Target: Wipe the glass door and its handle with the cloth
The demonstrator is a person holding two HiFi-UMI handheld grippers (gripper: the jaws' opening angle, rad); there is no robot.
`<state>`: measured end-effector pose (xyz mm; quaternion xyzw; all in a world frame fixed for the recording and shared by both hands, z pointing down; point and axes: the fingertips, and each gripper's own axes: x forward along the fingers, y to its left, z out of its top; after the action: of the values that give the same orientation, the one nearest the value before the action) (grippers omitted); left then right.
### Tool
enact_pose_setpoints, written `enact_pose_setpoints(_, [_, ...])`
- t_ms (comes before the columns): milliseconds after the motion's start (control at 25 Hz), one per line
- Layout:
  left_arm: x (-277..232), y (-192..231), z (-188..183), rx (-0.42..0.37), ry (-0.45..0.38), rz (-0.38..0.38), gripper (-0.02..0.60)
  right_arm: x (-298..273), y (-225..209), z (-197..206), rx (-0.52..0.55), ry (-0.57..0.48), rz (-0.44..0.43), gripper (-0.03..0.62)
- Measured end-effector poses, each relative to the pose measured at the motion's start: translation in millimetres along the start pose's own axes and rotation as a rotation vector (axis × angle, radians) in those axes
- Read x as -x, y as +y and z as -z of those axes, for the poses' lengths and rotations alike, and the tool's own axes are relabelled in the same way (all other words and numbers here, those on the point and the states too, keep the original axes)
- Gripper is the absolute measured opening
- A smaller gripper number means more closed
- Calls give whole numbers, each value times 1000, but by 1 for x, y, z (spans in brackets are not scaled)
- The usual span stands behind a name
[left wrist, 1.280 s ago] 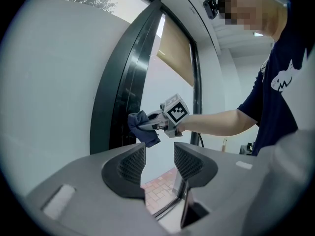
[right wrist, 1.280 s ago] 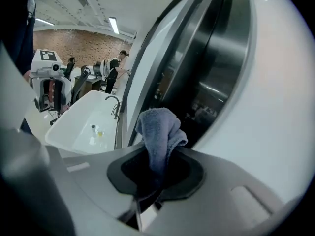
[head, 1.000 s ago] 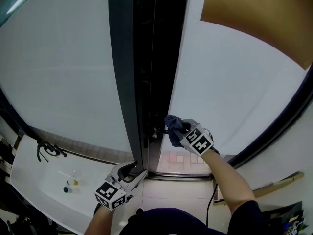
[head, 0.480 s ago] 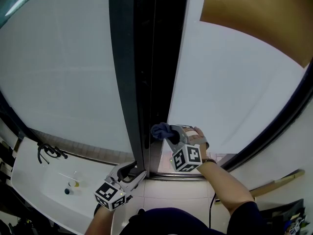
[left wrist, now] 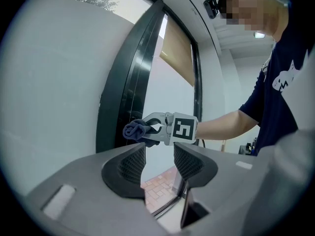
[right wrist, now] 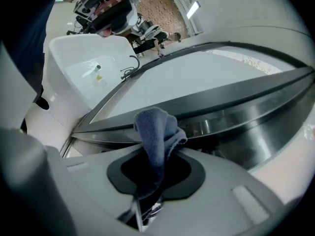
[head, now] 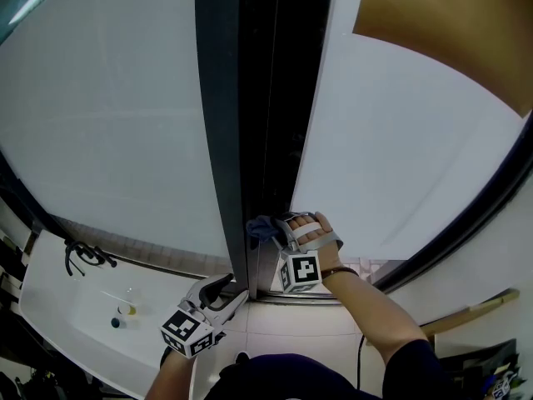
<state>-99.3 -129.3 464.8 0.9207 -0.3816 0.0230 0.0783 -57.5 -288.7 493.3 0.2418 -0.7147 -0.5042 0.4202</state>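
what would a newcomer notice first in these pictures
The tall dark door frame stands out first, running up the middle of the head view between pale panes. Near its foot, the right gripper is shut on a blue cloth held close to the frame. Lower and to the left, the left gripper hangs open and empty.

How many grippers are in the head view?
2. The left gripper low at bottom left, open and empty; right gripper at the dark door frame, shut on the blue cloth.
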Motion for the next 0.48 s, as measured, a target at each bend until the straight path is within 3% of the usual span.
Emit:
enact_pose_setpoints(240, [-6, 1, 0, -3, 2, 6, 173, 14, 6, 19, -38, 11, -12, 58])
enact_pose_setpoints(480, [-19, -8, -5, -7, 5, 24, 173, 38, 19, 66, -78, 73, -23, 58])
